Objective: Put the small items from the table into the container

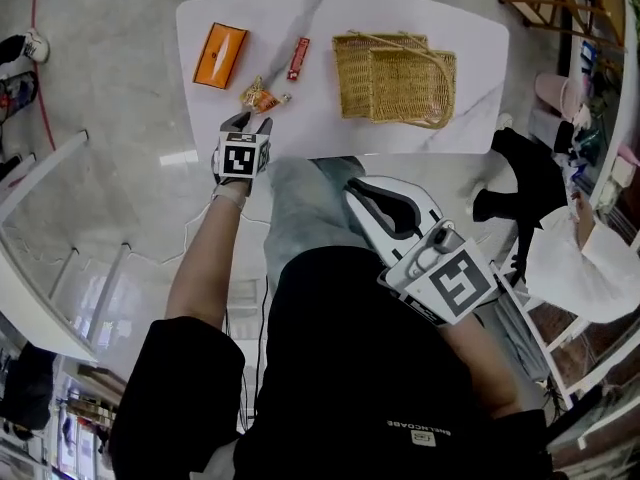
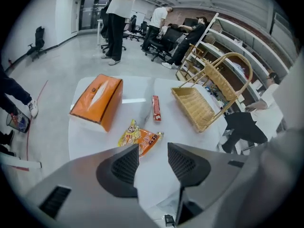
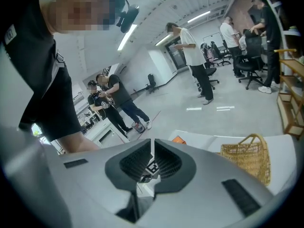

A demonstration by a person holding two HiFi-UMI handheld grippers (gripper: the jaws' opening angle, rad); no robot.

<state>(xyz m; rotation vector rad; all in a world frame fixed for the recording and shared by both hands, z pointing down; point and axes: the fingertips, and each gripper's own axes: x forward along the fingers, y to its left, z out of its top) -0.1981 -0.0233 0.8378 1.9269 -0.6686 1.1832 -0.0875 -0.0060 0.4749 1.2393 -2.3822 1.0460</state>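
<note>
Left claw (image 2: 153, 148) hovers over a tabletop (image 1: 400, 8).
Its jaws stand apart, empty; a snack packet (image 2: 142, 137) lies just beyond them. Right claw (image 3: 153, 144) jaws together, empty.

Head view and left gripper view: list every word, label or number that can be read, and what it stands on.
No text can be read for certain.
Snack packet: dark lettering on the orange part, too blurred.
Red bar: pale print, too small.
Orange box: a white mark, no legible word.
Black shirt: small white print, upside down, too small.
Marker cubes: black-and-white squares, no words.
</note>
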